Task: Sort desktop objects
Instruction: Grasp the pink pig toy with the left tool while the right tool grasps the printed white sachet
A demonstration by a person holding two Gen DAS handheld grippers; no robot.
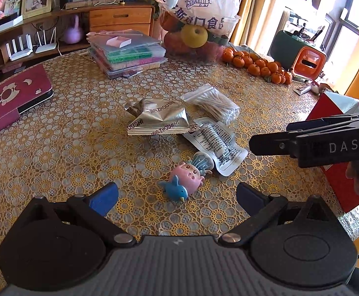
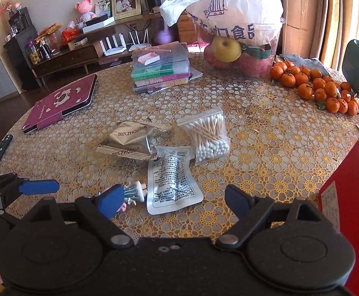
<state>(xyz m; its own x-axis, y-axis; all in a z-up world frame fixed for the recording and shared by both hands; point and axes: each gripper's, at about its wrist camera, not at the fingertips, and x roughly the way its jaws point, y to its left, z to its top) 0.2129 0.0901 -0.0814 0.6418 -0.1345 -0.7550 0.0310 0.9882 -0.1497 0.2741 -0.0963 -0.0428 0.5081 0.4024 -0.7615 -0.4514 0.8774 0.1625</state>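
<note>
We are holding both grippers, left (image 1: 177, 196) and right (image 2: 173, 201), open and empty, left nearer the toy (image 1: 185, 176) lying just ahead between its jaws, long axis slanting across.

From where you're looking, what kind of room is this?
Most likely a home living or dining room: a round table under a lace-pattern cover, a fruit bowl beside loose mandarins, and a low wooden cabinet with framed photos.

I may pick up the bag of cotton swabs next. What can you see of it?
The bag of cotton swabs is a clear zip-top plastic pouch, sealed, packed with wooden-stemmed, white-tipped swabs. It lies flat on the lace-patterned tablecloth, beside the silver foil packets; its lower corner seems to overlap the white printed sachet. Neither gripper touches it.
</note>
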